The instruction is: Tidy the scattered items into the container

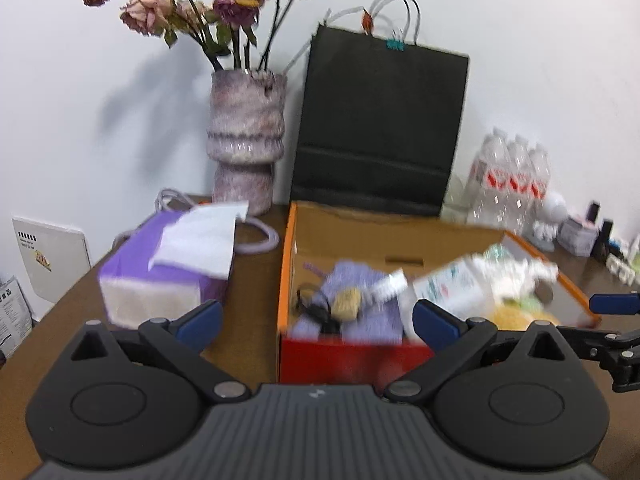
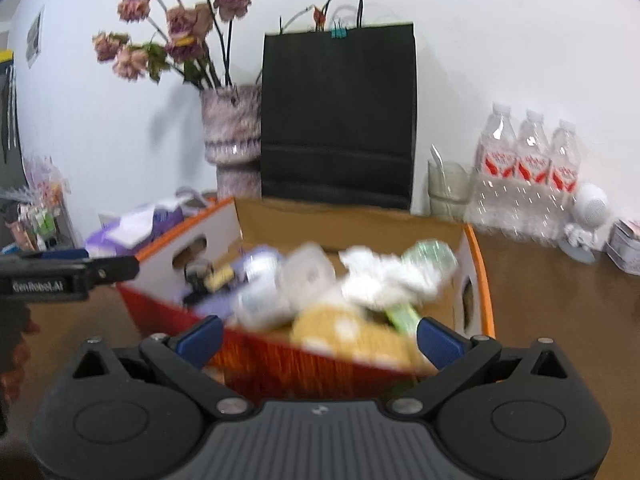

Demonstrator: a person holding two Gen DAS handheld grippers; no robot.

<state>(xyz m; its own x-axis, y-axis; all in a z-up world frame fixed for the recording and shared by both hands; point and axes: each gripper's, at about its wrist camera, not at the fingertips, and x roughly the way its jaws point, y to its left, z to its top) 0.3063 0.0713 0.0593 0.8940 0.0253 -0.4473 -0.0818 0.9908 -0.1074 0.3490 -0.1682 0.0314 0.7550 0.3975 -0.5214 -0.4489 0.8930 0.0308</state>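
On the left of the brown table [image 1: 248,288], a purple tissue box [image 1: 160,276] is sitting with a white sheet sticking up from its top. Behind it, a mottled vase [image 1: 246,136] is holding dried roses. The left gripper [image 1: 316,322] is hovering in front of the cardboard box [image 1: 352,354], its blue-tipped fingers spread wide and gripping nothing. The box, orange-rimmed with a red front, is standing mid-table before a black paper bag [image 1: 380,120]. It is holding the gathered items: a purple pack [image 1: 352,280], a black cable [image 1: 316,312], a white bottle [image 1: 448,284], crumpled white paper [image 2: 384,276] and a yellow sponge [image 2: 348,332], all blurred. The right gripper [image 2: 320,342] is hanging over the box's near edge, its fingers likewise wide apart and empty. Farther right, water bottles [image 2: 528,160] are standing by the wall.
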